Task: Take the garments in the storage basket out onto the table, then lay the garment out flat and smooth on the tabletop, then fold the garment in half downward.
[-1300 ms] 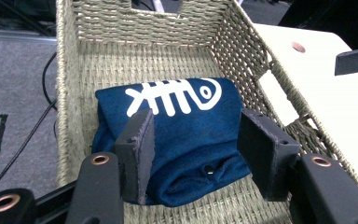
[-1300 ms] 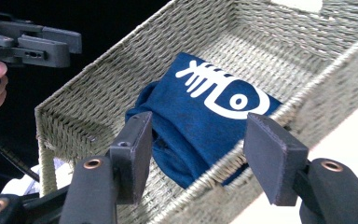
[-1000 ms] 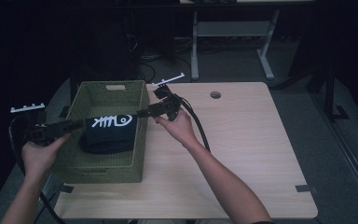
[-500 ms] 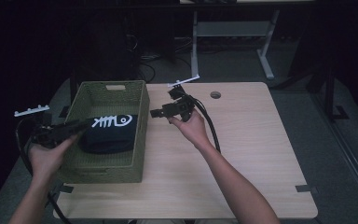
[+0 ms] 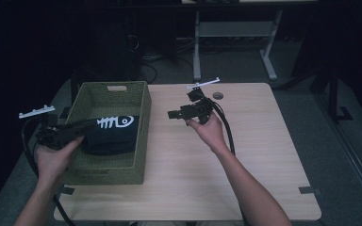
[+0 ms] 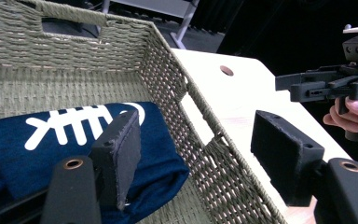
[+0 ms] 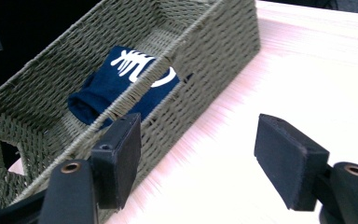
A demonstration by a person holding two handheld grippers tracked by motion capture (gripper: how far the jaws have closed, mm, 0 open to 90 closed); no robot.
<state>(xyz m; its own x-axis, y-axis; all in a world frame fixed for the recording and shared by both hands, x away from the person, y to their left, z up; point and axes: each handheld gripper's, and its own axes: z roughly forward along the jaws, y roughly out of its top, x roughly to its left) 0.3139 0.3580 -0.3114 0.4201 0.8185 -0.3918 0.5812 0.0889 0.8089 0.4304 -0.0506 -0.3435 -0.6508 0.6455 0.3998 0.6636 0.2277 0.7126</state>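
A green woven basket (image 5: 143,123) stands on the left of the wooden table (image 5: 245,155). Inside it lies a folded navy cloth (image 5: 111,133) with a white fish-bone print. My left gripper (image 5: 90,124) reaches in over the basket's left side, tips just above the cloth (image 6: 74,140). Its jaws have just been opening and stand open (image 6: 200,140) with nothing between them. My right gripper (image 5: 171,114) hovers over bare table to the right of the basket and points at it. Its jaws have also just been opening, and it is open (image 7: 198,154) and empty. The basket (image 7: 214,51) and the cloth (image 7: 121,74) lie ahead of it.
A round cable hole (image 5: 218,95) sits near the table's far edge. Behind the table are a white desk frame (image 5: 198,52) and cables on the floor. Bare tabletop stretches right of the basket. The right gripper (image 6: 284,86) appears at the upper right of the left gripper view.
The right gripper has drawn back to the right, from over the basket's rim out over the bare table. The left gripper has shifted only a little. The cloth lies free in the basket.
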